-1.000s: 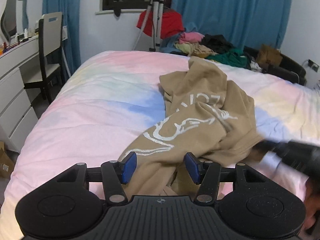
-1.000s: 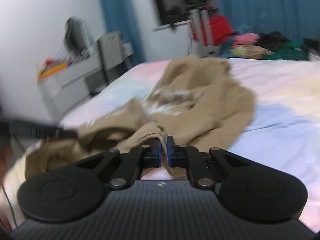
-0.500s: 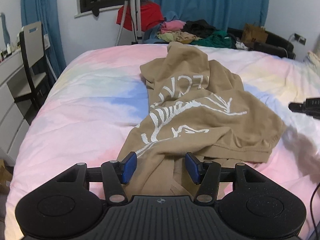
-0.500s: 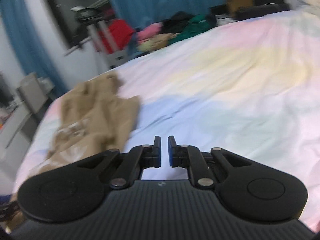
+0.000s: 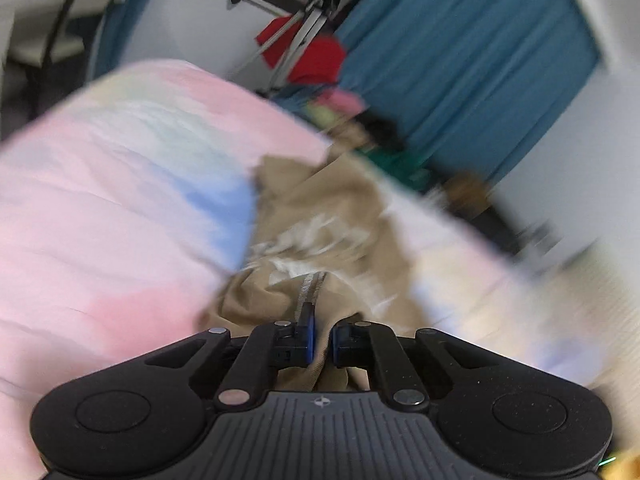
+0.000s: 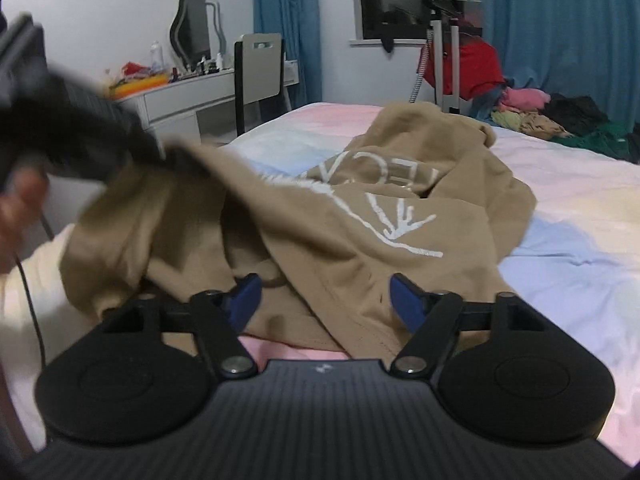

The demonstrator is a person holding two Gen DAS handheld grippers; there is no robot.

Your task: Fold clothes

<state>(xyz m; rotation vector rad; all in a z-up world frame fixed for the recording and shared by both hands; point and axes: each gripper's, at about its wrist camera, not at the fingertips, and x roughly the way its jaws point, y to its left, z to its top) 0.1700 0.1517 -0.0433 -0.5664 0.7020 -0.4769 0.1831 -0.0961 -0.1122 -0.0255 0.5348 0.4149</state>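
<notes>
A tan T-shirt (image 6: pixel 360 216) with a white print lies crumpled on the pastel bed (image 6: pixel 580 208). My left gripper (image 5: pixel 322 342) is shut on a fold of the T-shirt (image 5: pixel 320 248) and holds it lifted; the left wrist view is blurred and tilted. In the right wrist view the left gripper (image 6: pixel 156 156) shows blurred at the upper left, holding the shirt's edge up. My right gripper (image 6: pixel 324 298) is open, its blue pads on either side of the shirt's near hem, which lies between them.
A pile of clothes (image 6: pixel 560 116) lies at the far end of the bed by a tripod (image 6: pixel 440 40) and blue curtains (image 6: pixel 560 20). A white dresser (image 6: pixel 176 96) and chair (image 6: pixel 260 72) stand to the left of the bed.
My left gripper has shut on the shirt and lifted it, swinging fast. My right gripper has opened and come back from the bare bed to the shirt's near hem.
</notes>
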